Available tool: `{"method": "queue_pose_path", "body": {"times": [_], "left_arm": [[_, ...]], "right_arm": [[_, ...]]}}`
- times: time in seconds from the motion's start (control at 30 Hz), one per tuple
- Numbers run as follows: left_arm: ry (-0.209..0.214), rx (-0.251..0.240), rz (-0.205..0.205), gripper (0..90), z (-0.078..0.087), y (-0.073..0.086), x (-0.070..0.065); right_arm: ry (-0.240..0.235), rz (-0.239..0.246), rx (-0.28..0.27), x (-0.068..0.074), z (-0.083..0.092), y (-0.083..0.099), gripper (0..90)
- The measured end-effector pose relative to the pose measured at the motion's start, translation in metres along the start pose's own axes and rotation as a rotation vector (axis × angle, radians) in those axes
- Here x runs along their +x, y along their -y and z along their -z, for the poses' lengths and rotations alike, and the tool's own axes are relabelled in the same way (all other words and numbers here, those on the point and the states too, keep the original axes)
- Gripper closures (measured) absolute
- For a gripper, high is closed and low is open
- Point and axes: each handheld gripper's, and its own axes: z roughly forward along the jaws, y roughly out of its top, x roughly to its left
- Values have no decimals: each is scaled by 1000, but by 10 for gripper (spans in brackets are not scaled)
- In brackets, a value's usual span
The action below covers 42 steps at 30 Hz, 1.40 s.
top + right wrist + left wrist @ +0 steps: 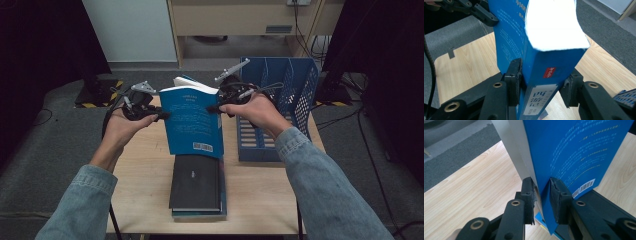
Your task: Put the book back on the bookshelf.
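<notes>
A blue paperback (192, 120) is held upright in the air over the middle of the wooden table (142, 180), with its barcode at the lower right. My left gripper (162, 116) is shut on its left edge; in the left gripper view the pads (557, 197) pinch the blue cover (574, 150) and the page block. My right gripper (212, 108) is shut on the spine side. In the right gripper view both pads (515, 75) press the covers on either side of the labelled spine (540, 97).
Under the held book, a black book (196, 181) lies on top of another blue one (200, 214) near the table's front edge. A blue slotted file rack (280, 90) stands at the right of the table. Dark mats and cables surround the table.
</notes>
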Motion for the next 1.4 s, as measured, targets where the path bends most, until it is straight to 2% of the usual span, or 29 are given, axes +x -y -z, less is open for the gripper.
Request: {"method": "queue_pose_path", "body": {"times": [0.13, 0.37, 0.5, 0.63, 0.77, 1.07, 1.23, 1.3, 1.33, 1.4], "left_arm": [[-8, -2, -13, 738, 7, 5, -9], [11, -48, -16, 739, 17, 19, -26], [10, -55, -33, 739, 21, 25, -35], [7, -55, -39, 739, 25, 28, -39], [21, -82, -26, 739, 26, 34, -41], [20, -96, -16, 739, 25, 35, -41], [26, -103, -11, 735, 25, 36, -39], [24, -104, -9, 732, 24, 36, -39], [19, -105, -8, 729, 24, 36, -39], [10, -105, -10, 726, 23, 35, -39]], "right_arm": [[10, 6, -8, 13, 5, 6, 583], [7, 45, -8, 34, 17, 19, 581], [13, 99, 9, 45, 21, 24, 575], [12, 126, 20, 52, 21, 24, 565], [24, 150, 10, 58, 20, 17, 531], [30, 194, 30, 63, 8, -7, 458], [-3, 197, 57, 60, 2, -11, 480], [-18, 183, 65, 58, 0, -11, 490], [-19, 174, 78, 58, -1, -12, 495], [-10, 185, 99, 58, -3, -13, 521]]}}
